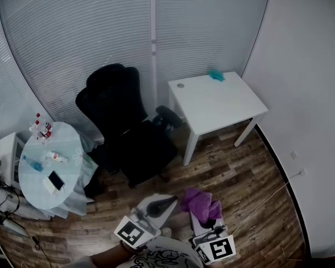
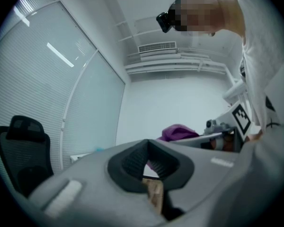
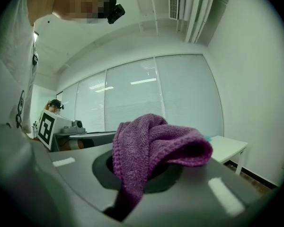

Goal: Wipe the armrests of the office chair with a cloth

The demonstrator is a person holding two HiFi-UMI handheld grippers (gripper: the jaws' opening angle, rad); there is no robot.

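Purple knitted cloth [image 3: 156,145] clamped in right gripper [image 3: 145,170] fingers; left gripper [image 2: 149,162] fingers closed, empty; black office chair [image 1: 123,127] at 11 o'clock.

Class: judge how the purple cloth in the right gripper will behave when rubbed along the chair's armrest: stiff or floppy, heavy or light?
Probably floppy: the cloth droops in folds over the right gripper. Likely light: its bunched top stands unsupported. Its knitted surface should drag rather than slip on the armrest.
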